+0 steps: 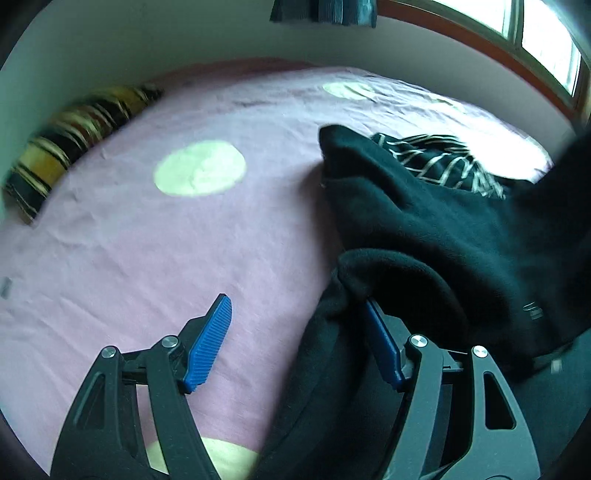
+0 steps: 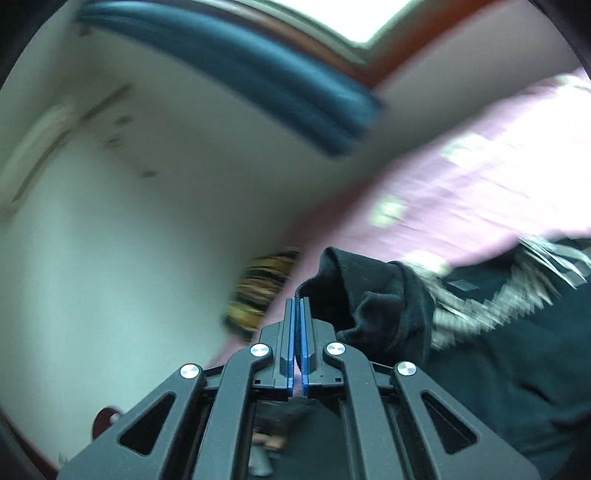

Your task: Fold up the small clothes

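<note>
A black fleece garment (image 1: 424, 221) with a white line print (image 1: 443, 162) lies rumpled on the right side of the pink bed. My left gripper (image 1: 295, 301) stands open just above the sheet. A fold of the black fleece drapes over its right finger (image 1: 384, 343), and its left finger (image 1: 210, 339) is bare over the sheet. In the right wrist view my right gripper (image 2: 297, 301) is shut on a thin edge of the black garment (image 2: 369, 306), which hangs lifted off to the right with its white print (image 2: 498, 295) blurred.
The pink sheet (image 1: 147, 258) with pale round spots covers the bed. A yellow and black striped pillow (image 1: 74, 136) lies against the white wall at the far left. A window (image 1: 535, 37) and a blue curtain (image 1: 325, 11) are behind the bed.
</note>
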Demonstrator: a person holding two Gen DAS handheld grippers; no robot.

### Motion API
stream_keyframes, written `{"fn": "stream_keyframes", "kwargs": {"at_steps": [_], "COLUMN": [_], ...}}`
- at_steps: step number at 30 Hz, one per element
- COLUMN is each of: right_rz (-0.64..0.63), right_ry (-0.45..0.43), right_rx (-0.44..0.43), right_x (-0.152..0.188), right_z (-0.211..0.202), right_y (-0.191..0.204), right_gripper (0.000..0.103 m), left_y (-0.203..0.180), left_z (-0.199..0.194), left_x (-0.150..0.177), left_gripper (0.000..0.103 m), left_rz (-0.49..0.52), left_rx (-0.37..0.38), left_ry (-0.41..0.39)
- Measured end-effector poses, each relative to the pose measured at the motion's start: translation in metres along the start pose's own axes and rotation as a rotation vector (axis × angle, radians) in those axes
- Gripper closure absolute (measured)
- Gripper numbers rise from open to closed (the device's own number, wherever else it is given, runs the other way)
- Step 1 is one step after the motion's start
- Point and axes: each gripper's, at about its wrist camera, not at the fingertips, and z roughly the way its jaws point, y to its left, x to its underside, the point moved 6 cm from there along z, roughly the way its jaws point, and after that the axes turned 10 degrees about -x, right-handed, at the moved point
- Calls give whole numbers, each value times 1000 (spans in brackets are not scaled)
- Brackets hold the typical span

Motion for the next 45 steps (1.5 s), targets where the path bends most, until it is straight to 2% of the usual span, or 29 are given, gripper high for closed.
{"fn": "stream_keyframes", "kwargs": {"at_steps": [3, 5, 7, 10, 11, 12, 13, 15, 17, 21, 28, 30, 32, 34, 37, 40, 41, 42, 45], "right_rz": [-65, -64, -22, 84, 174, 241, 295, 362, 335, 224, 272, 225, 173, 140, 182, 219, 215, 204, 168], "right_ry": [-53, -73, -74, -33, -11, 4, 18, 12, 9, 54, 31, 23, 8, 3, 26, 36, 26, 18, -32], "right_rx": [-67, -34, 52, 366, 436, 471, 483, 445, 444, 515, 486, 511, 524, 530, 547, 533, 538, 555, 579], "right_x": [-10, -1, 19, 68, 91, 107, 121, 142, 138, 131, 137, 133, 128, 124, 127, 131, 129, 126, 112], "right_z": [-11, -31, -53, -94, -109, -119, -125, -131, -130, -128, -129, -129, -127, -126, -127, -127, -129, -131, -147], "right_y": [36, 27, -5, -96, -133, -159, -178, -198, -196, -182, -192, -183, -171, -161, -174, -181, -179, -177, -167], "right_gripper": [101, 101, 101, 101, 101, 101, 101, 101, 101, 101, 101, 101, 101, 101, 101, 100, 100, 100, 99], "left_y": [14, 34, 48, 49, 49, 49, 50, 52, 51, 51, 57, 61, 71, 77, 73, 66, 65, 62, 54], "left_z": [14, 26, 31, 32, 32, 31, 32, 32, 30, 27, 25, 25, 27, 26, 16, 0, -5, -6, 6], "left_x": [2, 6, 8, 8, 8, 8, 9, 9, 10, 11, 12, 13, 16, 18, 15, 4, -4, -14, -41], "left_gripper": [31, 30, 30, 27, 26, 26, 26, 25, 25, 25, 25, 25, 33, 33, 33, 31, 25, 20, 20], "left_rz": [-37, -145, -216, -215, -210, -208, -213, -228, -225, -222, -235, -248, -273, -291, -229, -215, -224, -228, -213], "left_rx": [-56, -19, 17, 37, 33, 30, 34, 47, 42, 41, 51, 28, -32, 2, -12, 119, 186, 265, 407], "left_ry": [27, 76, 92, 83, 79, 77, 81, 84, 83, 84, 83, 83, 96, 99, 79, 32, 24, 29, 49]}}
